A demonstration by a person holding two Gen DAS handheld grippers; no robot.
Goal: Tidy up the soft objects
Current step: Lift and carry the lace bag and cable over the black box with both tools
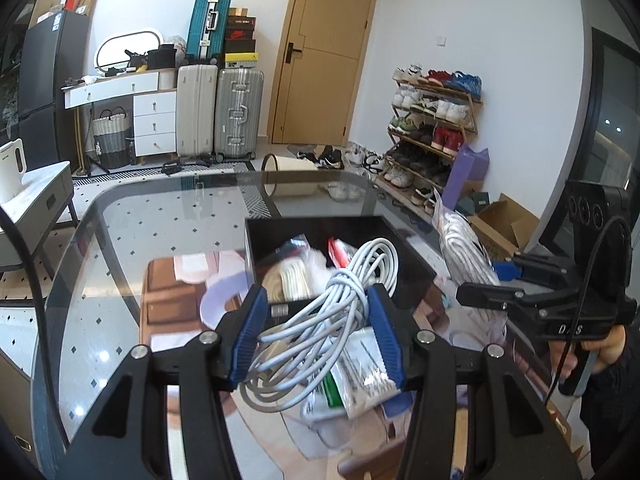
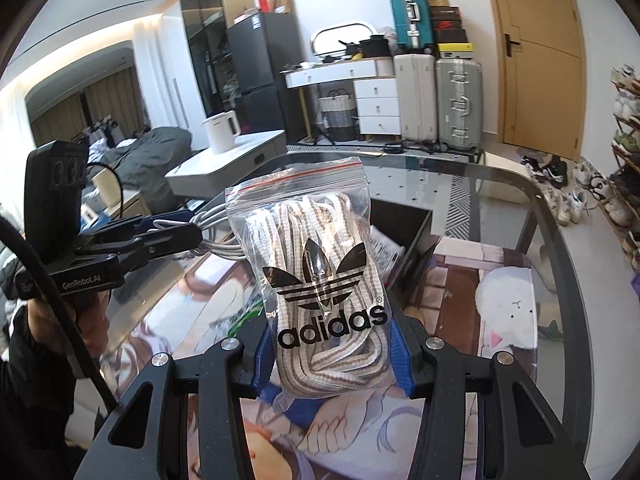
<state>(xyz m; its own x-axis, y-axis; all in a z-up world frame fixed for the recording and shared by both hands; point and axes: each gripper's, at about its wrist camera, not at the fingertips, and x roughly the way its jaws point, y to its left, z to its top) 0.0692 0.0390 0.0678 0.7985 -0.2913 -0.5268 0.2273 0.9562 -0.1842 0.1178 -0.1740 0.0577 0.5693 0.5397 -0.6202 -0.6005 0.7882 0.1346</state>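
Cable coil (image 1: 320, 320) btwn left hand-held gripper (image 1: 316, 316) pads, laces bag (image 2: 320, 280) in right (image 2: 332, 344)

1. The right gripper (image 2: 334, 354) holds a clear zip bag of striped laces (image 2: 320, 268) between its blue pads (image 2: 400, 354), which press on the bag's lower sides; the bag stands upright (an adidas logo faces the camera).
2. At the left, the left gripper (image 2: 192, 236) clamps a bundle of grey cable (image 2: 218, 246), held by a hand (image 2: 68, 316) in a dark sleeve.
3. Behind the bag, an open black box (image 2: 416, 236) sits on the glass table (image 2: 560, 264).
4. Under the glass lies a printed mat (image 2: 504, 300) with cartoon figures.
5. Far off stand suitcases (image 2: 436, 100), a white drawer unit (image 2: 378, 106) and a wooden door (image 2: 536, 52).
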